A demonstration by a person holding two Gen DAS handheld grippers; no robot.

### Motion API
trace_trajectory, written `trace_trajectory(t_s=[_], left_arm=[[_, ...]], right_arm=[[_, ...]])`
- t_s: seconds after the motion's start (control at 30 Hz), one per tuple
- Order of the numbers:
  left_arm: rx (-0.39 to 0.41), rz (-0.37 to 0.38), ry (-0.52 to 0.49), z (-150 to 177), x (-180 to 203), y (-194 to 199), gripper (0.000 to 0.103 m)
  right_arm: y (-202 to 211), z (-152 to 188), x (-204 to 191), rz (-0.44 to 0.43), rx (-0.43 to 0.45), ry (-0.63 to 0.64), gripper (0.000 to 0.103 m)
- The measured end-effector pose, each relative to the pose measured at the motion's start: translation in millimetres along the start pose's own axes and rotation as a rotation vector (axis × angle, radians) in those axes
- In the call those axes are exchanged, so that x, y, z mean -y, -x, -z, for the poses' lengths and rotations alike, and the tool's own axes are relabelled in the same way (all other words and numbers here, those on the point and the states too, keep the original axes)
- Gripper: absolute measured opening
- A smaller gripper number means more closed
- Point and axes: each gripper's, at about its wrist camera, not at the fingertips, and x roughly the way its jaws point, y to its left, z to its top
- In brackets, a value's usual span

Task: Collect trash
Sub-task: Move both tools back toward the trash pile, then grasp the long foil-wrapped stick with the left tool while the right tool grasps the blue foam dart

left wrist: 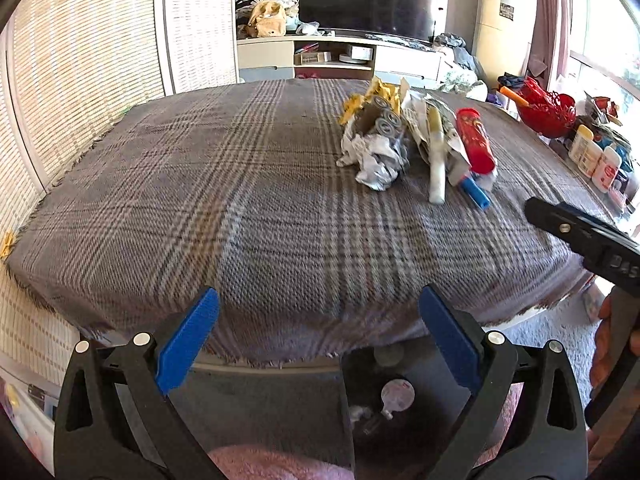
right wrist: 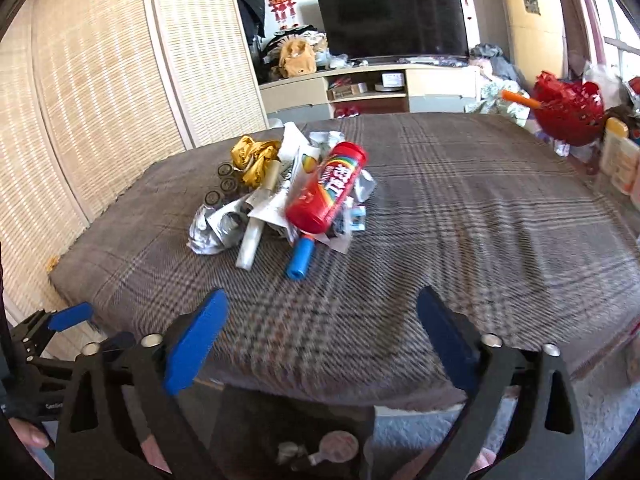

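Observation:
A trash pile lies on the plaid-covered table (left wrist: 240,220): crumpled silver paper (left wrist: 378,162), a yellow wrapper (left wrist: 380,92), grey rolls (left wrist: 384,120), a white tube (left wrist: 436,160), a red candy canister (left wrist: 476,140) and a small blue tube (left wrist: 476,194). In the right wrist view the pile sits ahead and left: red canister (right wrist: 326,188), blue tube (right wrist: 300,258), silver paper (right wrist: 214,228), yellow wrapper (right wrist: 254,158). My left gripper (left wrist: 320,336) is open and empty at the table's near edge. My right gripper (right wrist: 322,340) is open and empty, short of the pile; its body shows in the left wrist view (left wrist: 580,236).
A red basket (left wrist: 546,110) and white bottles (left wrist: 596,156) stand along the table's right side; the basket also shows in the right wrist view (right wrist: 568,108). A TV (right wrist: 394,18) on a cabinet stands behind. Woven screens (left wrist: 80,80) stand on the left.

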Motion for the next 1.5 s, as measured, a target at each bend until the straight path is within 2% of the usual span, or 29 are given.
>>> trace_trajectory(t_s=[0.07, 0.1, 0.17, 0.27, 0.47, 0.8, 0.93, 1.0, 1.07, 1.27, 1.37, 1.43, 1.5], left_arm=[[0.001, 0.005, -0.005, -5, -1, -4, 0.095], [0.001, 0.006, -0.008, -6, -1, -7, 0.095], [-0.004, 0.005, -0.011, -10, -1, -13, 0.095], [-0.01, 0.007, -0.015, -16, -1, -21, 0.095], [-0.009, 0.023, -0.029, -27, 5, -32, 0.095], [-0.01, 0.025, -0.041, -35, 9, -40, 0.095], [-0.008, 0.026, -0.039, -37, 9, -41, 0.095], [-0.007, 0.031, -0.043, -38, 11, -41, 0.095], [-0.007, 0.039, -0.048, -40, 15, -42, 0.095], [0.007, 0.093, -0.073, -46, 31, -45, 0.095], [0.012, 0.128, -0.088, -50, 42, -49, 0.088], [0.008, 0.154, -0.096, -52, 49, -52, 0.075], [0.007, 0.175, -0.105, -54, 55, -54, 0.066]], right_arm=[[-10, -1, -1, -0.005, -0.017, -0.003, 0.069], [-17, -2, -1, -0.004, -0.023, -0.002, 0.065], [-26, -4, -1, -0.003, -0.027, -0.001, 0.047], [-36, -5, -5, -0.001, -0.035, 0.018, 0.034], [-48, -7, -13, -0.009, -0.036, 0.059, 0.032], [-55, -19, -14, -0.049, -0.039, 0.043, 0.033], [-59, -17, -19, -0.021, -0.05, 0.076, 0.032], [-59, -14, -21, -0.002, -0.044, 0.092, 0.027], [-57, -12, -19, 0.025, -0.038, 0.112, 0.016], [-45, -10, -1, -0.002, -0.044, 0.097, 0.014], [-38, -9, 13, 0.011, -0.047, 0.076, 0.014], [-34, -7, 22, 0.028, -0.049, 0.065, 0.013], [-32, -6, 30, 0.038, -0.05, 0.057, 0.013]])
